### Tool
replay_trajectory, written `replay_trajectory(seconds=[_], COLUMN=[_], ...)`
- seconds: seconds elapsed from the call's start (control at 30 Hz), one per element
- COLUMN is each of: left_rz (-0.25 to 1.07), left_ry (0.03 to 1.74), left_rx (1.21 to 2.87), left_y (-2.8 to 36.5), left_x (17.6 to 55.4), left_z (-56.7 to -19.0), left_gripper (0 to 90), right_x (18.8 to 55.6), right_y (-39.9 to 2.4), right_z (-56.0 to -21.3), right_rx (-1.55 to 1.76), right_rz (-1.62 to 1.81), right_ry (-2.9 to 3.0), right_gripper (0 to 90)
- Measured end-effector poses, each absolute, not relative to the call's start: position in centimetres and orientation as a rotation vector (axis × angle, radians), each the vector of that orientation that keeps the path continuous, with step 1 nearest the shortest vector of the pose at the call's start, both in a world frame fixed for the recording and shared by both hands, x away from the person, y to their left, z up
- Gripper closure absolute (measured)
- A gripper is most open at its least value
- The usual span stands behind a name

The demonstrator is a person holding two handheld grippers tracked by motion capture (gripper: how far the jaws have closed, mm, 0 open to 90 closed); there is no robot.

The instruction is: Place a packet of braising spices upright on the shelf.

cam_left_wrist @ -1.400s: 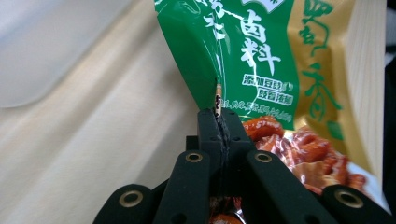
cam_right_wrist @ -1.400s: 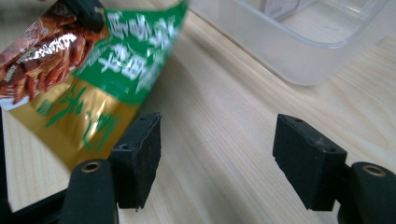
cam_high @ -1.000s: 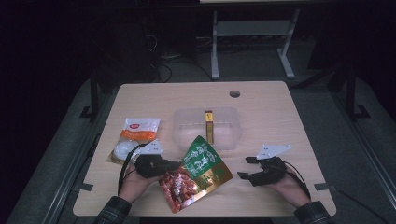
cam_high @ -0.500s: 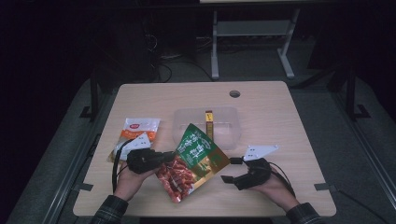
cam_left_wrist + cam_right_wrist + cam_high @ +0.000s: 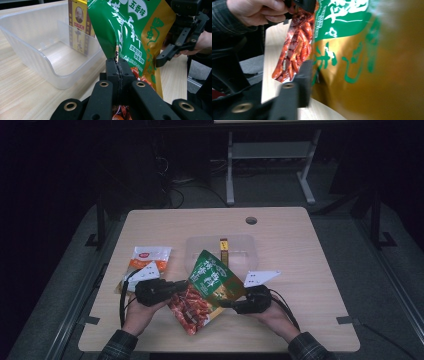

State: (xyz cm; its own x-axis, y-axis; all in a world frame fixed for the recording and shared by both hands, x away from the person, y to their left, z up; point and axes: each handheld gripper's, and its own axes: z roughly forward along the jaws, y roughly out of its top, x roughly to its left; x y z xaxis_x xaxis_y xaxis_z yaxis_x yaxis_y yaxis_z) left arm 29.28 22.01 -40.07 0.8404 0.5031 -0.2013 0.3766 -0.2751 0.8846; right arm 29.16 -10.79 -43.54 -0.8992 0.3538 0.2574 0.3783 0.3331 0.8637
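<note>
The room around me is dark, with a metal frame stand on the floor beyond the far edge of the light wooden desk (image 5: 300, 250), which has a round cable hole (image 5: 251, 220) near its far edge. At the middle of the desk I see a clear plastic bin (image 5: 200, 251) with a narrow yellow box (image 5: 223, 250) standing upright inside it. Toward the left edge lies a white and orange packet (image 5: 148, 256).

The green and gold snack bag (image 5: 212, 282) is lifted off the desk, between the bin and the near edge, tilted with its red-printed lower end toward the near edge. My left hand-held gripper (image 5: 117, 68) has its jaws pressed together on the bag's left side edge; in the left gripper view the bag's seam runs straight into the closed jaws, and the bin sits just behind and to the left.

My right hand-held gripper (image 5: 227, 303) is at the bag's right side, held by the right hand (image 5: 272, 312). In the left gripper view its jaws look parted beside the gold edge of the bag. In the right gripper view one dark jaw lies against the bag's gold face, but the other is hidden, so I cannot tell whether it has hold of the bag
</note>
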Motion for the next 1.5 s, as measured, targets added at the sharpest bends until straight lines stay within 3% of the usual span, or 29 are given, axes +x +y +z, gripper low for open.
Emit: replay_trajectory(seconds=[0.2,0.3,0.83,1.03,1.2,1.5], left_rz=[0.128,0.116,0.115,0.146,0.164,0.198], left_ry=[0.653,0.651,0.630,0.659,0.674,0.671], left_rx=[1.890,1.886,1.960,1.936,1.945,2.008], left_y=[21.8,21.8,22.0,23.5,24.3,23.7], left_x=[29.2,29.1,28.8,28.8,28.8,28.8], left_z=[-40.2,-40.3,-41.2,-40.9,-41.0,-41.7], left_gripper=[89.7,89.6,86.6,77.2,58.8,37.3], right_x=[29.5,29.6,31.4,31.4,31.4,31.6], right_y=[-11.3,-11.6,-11.9,-11.8,-12.2,-12.8], right_z=[-43.4,-43.2,-40.7,-40.2,-39.3,-37.9], right_rx=[-0.711,-0.714,-0.586,-0.536,-0.521,-0.531], right_rz=[-1.672,-1.677,-1.576,-1.585,-1.617,-1.663], right_ry=[-2.478,-2.449,-2.554,-2.550,-2.539,-2.524], right_gripper=[80.7,85.2,90.0,90.0,90.0,90.0])
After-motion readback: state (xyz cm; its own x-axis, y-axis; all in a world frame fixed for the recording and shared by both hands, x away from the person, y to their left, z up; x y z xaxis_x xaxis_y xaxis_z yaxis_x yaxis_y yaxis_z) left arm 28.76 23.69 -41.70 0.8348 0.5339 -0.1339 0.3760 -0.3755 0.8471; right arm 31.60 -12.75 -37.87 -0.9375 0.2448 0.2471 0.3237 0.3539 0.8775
